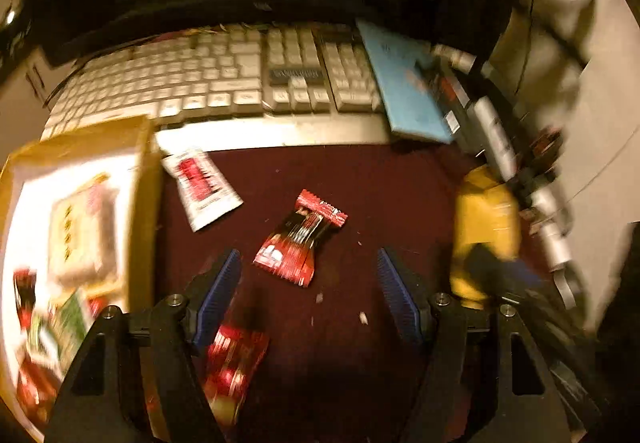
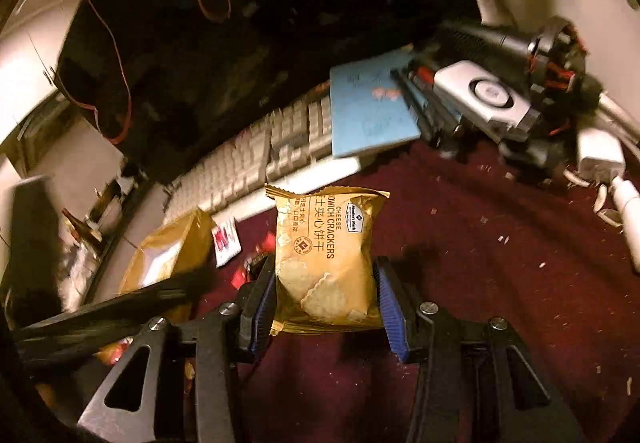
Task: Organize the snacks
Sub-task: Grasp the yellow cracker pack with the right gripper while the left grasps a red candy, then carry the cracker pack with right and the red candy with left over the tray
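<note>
Two wrist views of a snack-sorting task on a dark red cloth surface [image 1: 360,179]. The step in hand appeared to be carrying: the right gripper [image 2: 326,287] pinched a golden foil packet of cheese sandwich crackers [image 2: 326,259] by its two side edges, the blue ribbed pads [image 2: 390,307] pressing on the wrapper and the packet lifted clear of the cloth, standing upright between the jaws. The open yellow-brown cardboard box [image 2: 168,255], which already held several packets, lay to the left of and beyond that gripper, beside a white keyboard [image 2: 280,147]. The next move probably called for swinging the packet leftward over the box rim before release. The left gripper [image 1: 308,299] was spread with nothing between its pads; a small red-and-black crimped snack wrapper [image 1: 304,239] lay flat on the cloth just ahead of its fingertips, slightly toward the left pad. A white sachet with red print [image 1: 200,187] lay farther off, near the box. The left-wrist view was blurred at its margins.
</note>
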`<state>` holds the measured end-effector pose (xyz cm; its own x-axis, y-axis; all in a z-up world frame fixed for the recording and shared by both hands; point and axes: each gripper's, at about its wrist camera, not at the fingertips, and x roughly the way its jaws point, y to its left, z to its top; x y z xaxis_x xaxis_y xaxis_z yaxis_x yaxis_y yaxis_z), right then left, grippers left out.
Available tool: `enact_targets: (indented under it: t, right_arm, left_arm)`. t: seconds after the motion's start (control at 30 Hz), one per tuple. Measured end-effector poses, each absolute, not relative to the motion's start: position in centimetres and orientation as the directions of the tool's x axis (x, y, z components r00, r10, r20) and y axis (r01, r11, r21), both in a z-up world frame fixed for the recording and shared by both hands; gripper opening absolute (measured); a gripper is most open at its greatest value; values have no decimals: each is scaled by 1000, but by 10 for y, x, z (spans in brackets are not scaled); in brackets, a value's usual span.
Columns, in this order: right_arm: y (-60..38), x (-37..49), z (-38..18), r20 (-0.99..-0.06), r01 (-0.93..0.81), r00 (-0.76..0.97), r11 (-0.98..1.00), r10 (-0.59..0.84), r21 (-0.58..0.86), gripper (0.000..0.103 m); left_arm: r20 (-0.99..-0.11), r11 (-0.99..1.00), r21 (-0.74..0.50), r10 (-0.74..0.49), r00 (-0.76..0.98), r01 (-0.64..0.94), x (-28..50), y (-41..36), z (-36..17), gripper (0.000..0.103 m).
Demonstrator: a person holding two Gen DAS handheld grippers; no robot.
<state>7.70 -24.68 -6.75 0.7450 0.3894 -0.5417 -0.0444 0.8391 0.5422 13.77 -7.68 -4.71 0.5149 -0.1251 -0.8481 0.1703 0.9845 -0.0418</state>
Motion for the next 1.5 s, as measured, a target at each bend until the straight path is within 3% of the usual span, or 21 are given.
enact_targets:
  t: [0.13, 0.2, 0.3, 0.47, 0.77, 0.9, 1.03, 1.3, 1.5]
  right_arm:
    - [-254, 75, -68, -531, -44, 755, 838, 385, 545, 47]
    - [-254, 75, -69, -537, -40, 751, 838, 385, 544, 47]
    - [-257, 74, -69, -529, -40, 754, 831, 389, 554, 47]
    - [-259, 73, -70, -530, -30, 757, 831, 381, 555, 47]
    - [-249, 70, -63, -521, -73, 761, 849, 386, 523, 47]
    - [-223, 65, -49, -510, -149, 742, 849, 435, 507, 47]
    - [-182, 62, -26, -480, -258, 702, 815, 527, 519, 47]
    - [-77, 61, 4, -492, -477, 588, 766, 642, 430, 47]
    - [-24, 66, 1, -549, -535, 534, 760, 643, 370, 47]
  left_arm:
    - [-881, 990, 10, -57, 469, 139, 156, -93, -75, 69]
    - [-858, 989, 57, -22, 514, 137, 156, -98, -79, 65]
    - [-849, 992, 49, -21, 528, 118, 154, -96, -79, 33]
    - [-835, 989, 75, -9, 551, 129, 141, -95, -81, 32]
    - [-712, 970, -229, -222, 666, 78, 54, -23, -23, 32]
    - [-639, 968, -249, -147, 755, -22, 19, 31, -1, 32]
    - [-620, 960, -245, -48, 783, -135, 13, 77, 3, 32]
    - [-627, 934, -250, 45, 777, -256, 13, 136, -10, 32]
    - [-642, 925, -245, 70, 763, -292, 10, 153, -18, 32]
